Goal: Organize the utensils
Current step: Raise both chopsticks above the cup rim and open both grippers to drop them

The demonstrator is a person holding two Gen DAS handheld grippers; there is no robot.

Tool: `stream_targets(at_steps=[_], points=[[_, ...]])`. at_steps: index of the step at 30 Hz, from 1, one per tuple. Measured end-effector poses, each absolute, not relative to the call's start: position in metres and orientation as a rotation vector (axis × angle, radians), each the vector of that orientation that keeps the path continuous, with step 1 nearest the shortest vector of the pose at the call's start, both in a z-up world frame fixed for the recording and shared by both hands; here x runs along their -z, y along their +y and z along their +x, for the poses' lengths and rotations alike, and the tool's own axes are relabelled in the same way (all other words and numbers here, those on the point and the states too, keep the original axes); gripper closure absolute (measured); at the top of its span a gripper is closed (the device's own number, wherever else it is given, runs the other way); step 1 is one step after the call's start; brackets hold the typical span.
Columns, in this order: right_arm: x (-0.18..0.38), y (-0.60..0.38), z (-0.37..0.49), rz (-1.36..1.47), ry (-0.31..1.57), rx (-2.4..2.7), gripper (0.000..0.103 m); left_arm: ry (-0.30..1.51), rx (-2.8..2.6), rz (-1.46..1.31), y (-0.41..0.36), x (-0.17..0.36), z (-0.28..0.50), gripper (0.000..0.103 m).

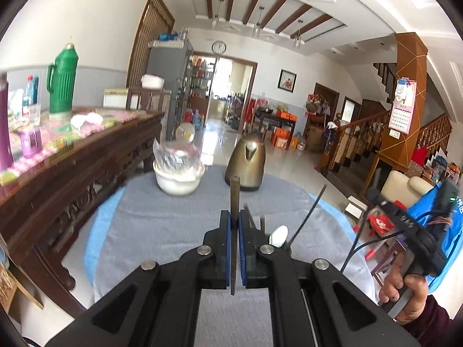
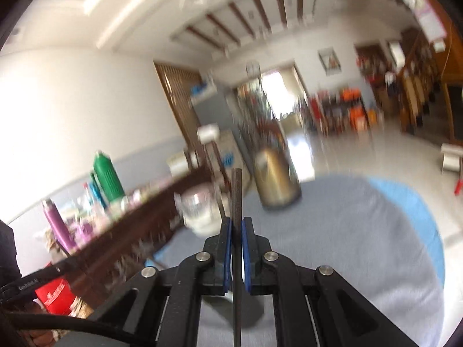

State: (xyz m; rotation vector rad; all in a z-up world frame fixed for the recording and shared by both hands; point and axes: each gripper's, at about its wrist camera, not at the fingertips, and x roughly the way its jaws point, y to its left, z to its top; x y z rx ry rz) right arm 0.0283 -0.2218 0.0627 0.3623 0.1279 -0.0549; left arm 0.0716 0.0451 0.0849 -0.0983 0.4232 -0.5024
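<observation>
In the left wrist view my left gripper (image 1: 235, 217) is shut on a dark chopstick (image 1: 234, 196) that stands upright between the blue pads. Just right of it a white spoon (image 1: 279, 235) and a thin dark stick (image 1: 308, 212) poke up from behind the right finger; what they rest in is hidden. The right wrist view is blurred, and there my right gripper (image 2: 237, 222) is shut on another dark chopstick (image 2: 237, 190), also upright. Both grippers hang above the round table's grey cloth (image 1: 162, 225).
A white bowl (image 1: 178, 182) stuffed with clear plastic and a brass kettle (image 1: 246, 167) stand at the table's far side. A dark wooden sideboard (image 1: 72, 173) with a green thermos (image 1: 61, 81) runs along the left. A hand (image 1: 405, 286) grips a black handle at the right.
</observation>
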Motion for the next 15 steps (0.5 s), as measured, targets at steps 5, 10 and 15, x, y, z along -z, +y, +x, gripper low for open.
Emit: stream_targets(at_steps=[5, 10, 15], points=[[-0.099, -0.188, 0.009, 0.218, -0.068, 0.122, 0.096, 0.329, 0.476, -0.074, 0.047, -0.112, 0.068, 0.098], [-0.115, -0.158, 0.016, 0.154, -0.173, 0.141, 0.096, 0.270, 0.471, -0.064, 0.046, -0.131, 0.071, 0.098], [-0.122, -0.146, 0.032, 0.167, -0.216, 0.143, 0.096, 0.197, 0.478, -0.074, 0.045, -0.149, 0.079, 0.098]])
